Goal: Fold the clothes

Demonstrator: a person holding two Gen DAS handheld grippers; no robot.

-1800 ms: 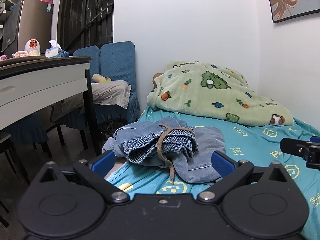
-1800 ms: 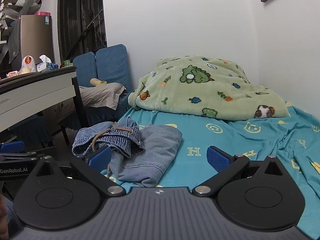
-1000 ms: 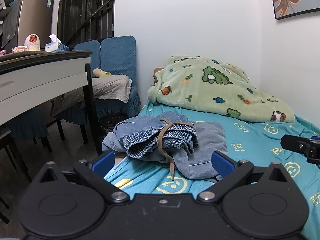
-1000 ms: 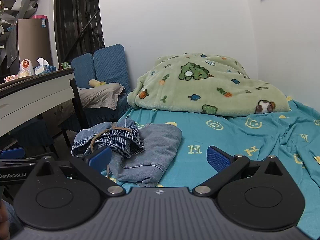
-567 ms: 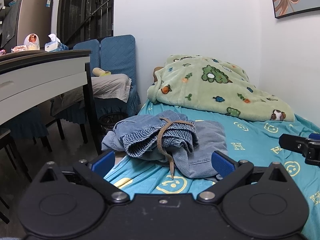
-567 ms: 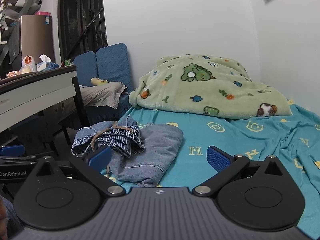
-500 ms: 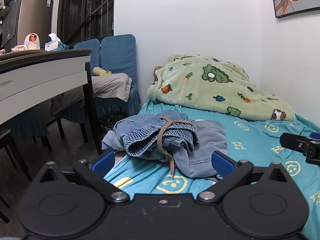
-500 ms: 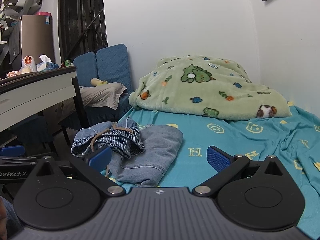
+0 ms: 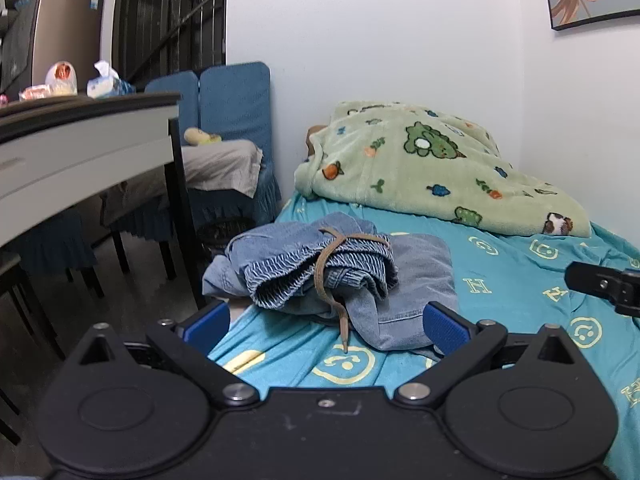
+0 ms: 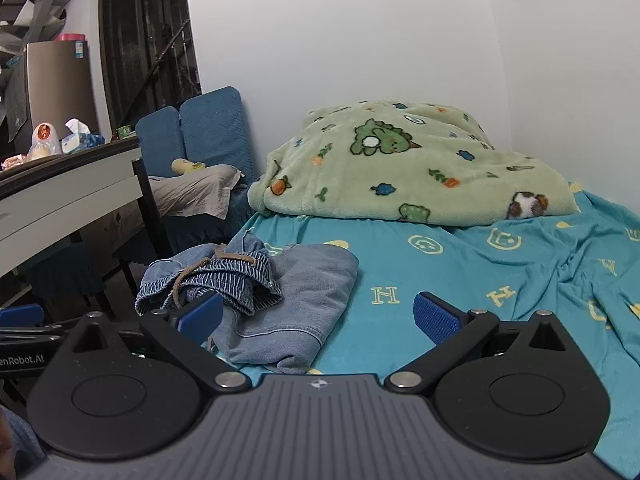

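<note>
A crumpled pair of blue denim shorts (image 9: 336, 276) with a brown drawstring (image 9: 326, 276) lies near the left edge of a bed with a teal sheet (image 9: 516, 276). It also shows in the right wrist view (image 10: 280, 292). My left gripper (image 9: 326, 324) is open and empty, just in front of the shorts. My right gripper (image 10: 316, 314) is open and empty, in front of the shorts' right part. Its tip shows at the right edge of the left wrist view (image 9: 600, 284).
A green cartoon blanket (image 9: 432, 168) is heaped at the bed's far end against the white wall. A desk (image 9: 80, 148) with a tissue pack stands left of the bed. Blue chairs (image 9: 228, 120) with a grey cloth stand beyond it.
Both views have shifted only slightly. The shorts lie as before and both grippers stay open.
</note>
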